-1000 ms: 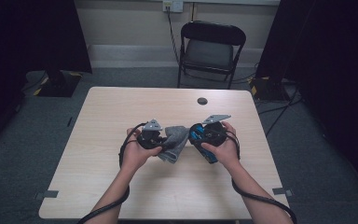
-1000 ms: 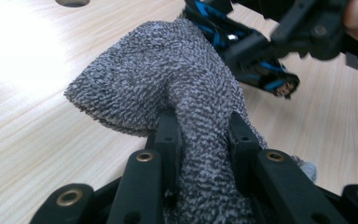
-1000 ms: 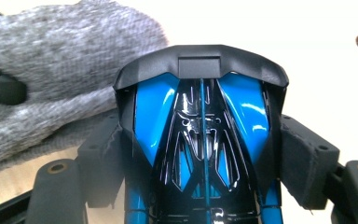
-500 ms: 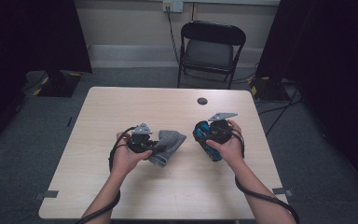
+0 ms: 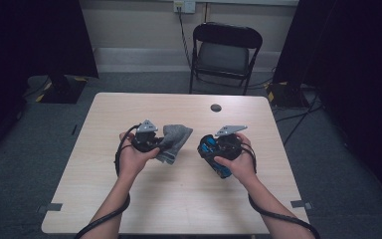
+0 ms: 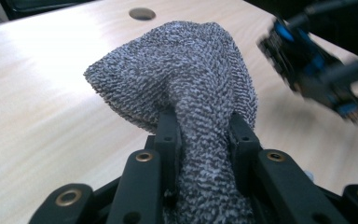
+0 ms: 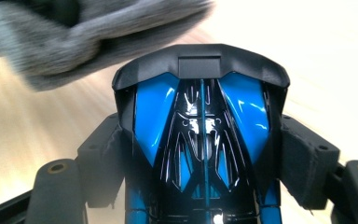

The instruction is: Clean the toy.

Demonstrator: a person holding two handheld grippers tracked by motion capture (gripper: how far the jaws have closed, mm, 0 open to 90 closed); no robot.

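Pale wood table (image 5: pixel 179 199), grey carpeted floor (image 5: pixel 348 164)

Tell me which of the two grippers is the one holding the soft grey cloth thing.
The left gripper: its jaws pinch the grey knitted sock. The right gripper instead clamps a glossy blue and black toy car.

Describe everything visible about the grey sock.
The grey sock is a flecked, terry-looking knit in grey and white, soft and bunched. The left tool is shut on its narrow middle, both jaws pressing the fabric; the wider end bulges past them, folded and rounded. In the high view it hangs from that tool above the wooden table, beside the right tool's blue-and-black toy car, apart from it.
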